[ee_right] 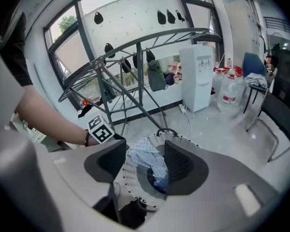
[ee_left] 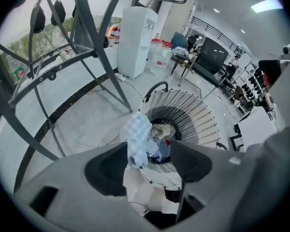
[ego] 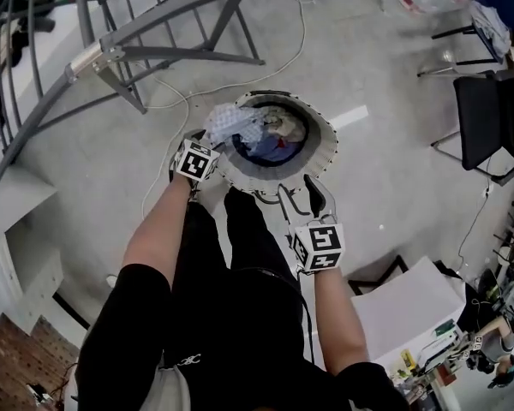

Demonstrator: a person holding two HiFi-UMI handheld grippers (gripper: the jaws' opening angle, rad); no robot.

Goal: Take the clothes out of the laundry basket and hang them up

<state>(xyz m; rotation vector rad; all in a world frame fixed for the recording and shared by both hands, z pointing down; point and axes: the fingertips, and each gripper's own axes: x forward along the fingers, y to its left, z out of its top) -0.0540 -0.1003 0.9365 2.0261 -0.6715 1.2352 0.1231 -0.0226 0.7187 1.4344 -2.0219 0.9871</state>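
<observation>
Grey jaws of the left hand-held gripper [ee_left: 152, 151] stand apart at the rim of the laundry basket [ee_left: 193, 115]. A bunched blue-and-white checked cloth [ee_left: 137, 137] sits between them, against one jaw and clear of the other, so it is not yet pinched. The right hand-held gripper [ee_right: 145, 151] hangs open and empty just outside the basket's near rim. More clothes lie inside the basket. Closing on only a loose fold could let the cloth slip back in, or drag out a tangled neighbour on the way to the metal rack [ego: 180, 24] beyond the basket.

Open floor [ego: 385, 169] R of laundry basket [ego: 325, 139]; drying rack [ego: 188, 56] bars close on L, cable [ego: 214, 86] btwn
</observation>
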